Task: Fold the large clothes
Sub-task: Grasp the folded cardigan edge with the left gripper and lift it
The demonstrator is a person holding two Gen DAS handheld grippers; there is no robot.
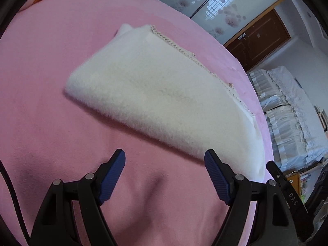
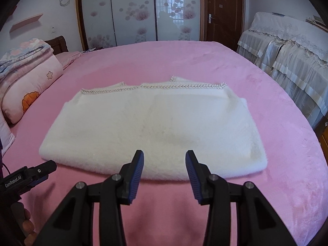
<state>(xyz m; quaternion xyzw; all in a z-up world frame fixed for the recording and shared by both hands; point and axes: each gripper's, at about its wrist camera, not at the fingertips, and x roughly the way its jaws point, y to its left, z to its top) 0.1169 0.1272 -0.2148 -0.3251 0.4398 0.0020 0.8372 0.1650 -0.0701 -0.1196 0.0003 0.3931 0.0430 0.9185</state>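
Note:
A white fluffy garment (image 2: pixel 151 127) lies folded into a broad rectangle on the pink bed (image 2: pixel 164 61), its braided trim along the far edge. My right gripper (image 2: pixel 165 155) hovers just over the garment's near edge, jaws partly apart with nothing between them. In the left wrist view the same garment (image 1: pixel 164 102) runs diagonally, and my left gripper (image 1: pixel 165 155) stands wide open over bare pink sheet just short of its near edge. The left gripper's body (image 2: pixel 28 174) shows at the lower left of the right wrist view, beside the garment's left corner.
Folded quilts and a pillow (image 2: pixel 26 82) are stacked at the bed's left. A covered piece of furniture with lace cloth (image 2: pixel 287 61) stands to the right of the bed. A sliding wardrobe (image 2: pixel 139 10) and a brown door (image 2: pixel 223 10) are behind.

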